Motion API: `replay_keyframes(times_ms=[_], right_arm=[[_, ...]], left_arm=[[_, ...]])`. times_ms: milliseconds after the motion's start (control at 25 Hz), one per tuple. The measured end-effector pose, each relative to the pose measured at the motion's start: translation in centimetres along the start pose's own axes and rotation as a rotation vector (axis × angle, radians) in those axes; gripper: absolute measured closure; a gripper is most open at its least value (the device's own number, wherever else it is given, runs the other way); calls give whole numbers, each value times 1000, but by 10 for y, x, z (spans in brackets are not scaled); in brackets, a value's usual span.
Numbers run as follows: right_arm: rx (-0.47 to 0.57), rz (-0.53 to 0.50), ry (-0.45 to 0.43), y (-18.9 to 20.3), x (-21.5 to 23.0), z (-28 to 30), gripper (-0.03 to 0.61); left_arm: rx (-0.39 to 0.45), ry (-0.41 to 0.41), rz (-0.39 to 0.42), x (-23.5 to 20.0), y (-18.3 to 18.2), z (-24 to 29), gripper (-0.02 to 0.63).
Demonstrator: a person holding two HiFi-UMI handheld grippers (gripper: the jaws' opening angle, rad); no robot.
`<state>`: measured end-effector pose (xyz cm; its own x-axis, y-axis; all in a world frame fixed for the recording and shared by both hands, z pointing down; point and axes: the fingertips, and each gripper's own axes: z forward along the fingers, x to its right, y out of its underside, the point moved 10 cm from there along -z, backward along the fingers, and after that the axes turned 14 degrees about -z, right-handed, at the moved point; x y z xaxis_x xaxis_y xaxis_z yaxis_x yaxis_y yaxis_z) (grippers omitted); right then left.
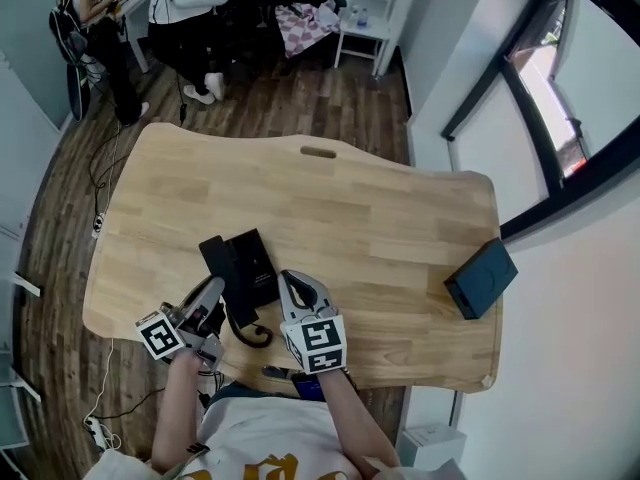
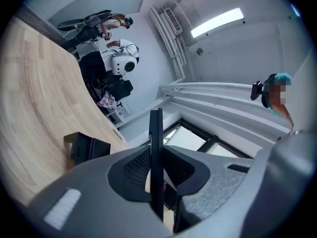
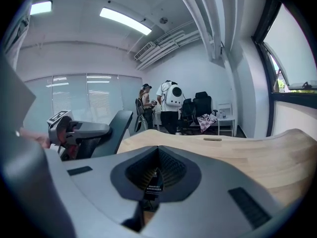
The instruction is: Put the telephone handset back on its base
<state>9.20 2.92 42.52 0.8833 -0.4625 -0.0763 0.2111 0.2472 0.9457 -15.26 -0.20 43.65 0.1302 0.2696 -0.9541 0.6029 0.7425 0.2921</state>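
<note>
The black telephone base [image 1: 255,265] lies on the wooden table [image 1: 350,203] near its front edge, and its coiled cord [image 1: 252,334] loops toward me. My left gripper [image 1: 212,290] is shut on the black handset [image 1: 214,256], just left of the base. In the left gripper view the handset [image 2: 156,148] stands edge-on between the pads of that gripper [image 2: 156,157]. The right gripper view shows it as a dark slab [image 3: 119,128] rising from the left gripper [image 3: 74,130]. My right gripper [image 1: 292,283] sits just right of the base with its tips [image 3: 158,150] together.
A black box [image 1: 481,278] rests near the table's right edge, also in the left gripper view [image 2: 88,148]. The table's far edge has a slot [image 1: 318,152]. People [image 1: 185,28], chairs and a white side table [image 1: 365,23] stand beyond the far edge.
</note>
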Motion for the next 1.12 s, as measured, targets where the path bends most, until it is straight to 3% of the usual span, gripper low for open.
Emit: replay_keyframes(times_ms=[520, 1120], right_arm=[[48, -34, -47, 0, 3, -27, 572], [-22, -28, -63, 16, 4, 1, 572]], left_arm=[[53, -13, 51, 23, 26, -13, 538], [89, -25, 23, -15, 12, -18, 538]])
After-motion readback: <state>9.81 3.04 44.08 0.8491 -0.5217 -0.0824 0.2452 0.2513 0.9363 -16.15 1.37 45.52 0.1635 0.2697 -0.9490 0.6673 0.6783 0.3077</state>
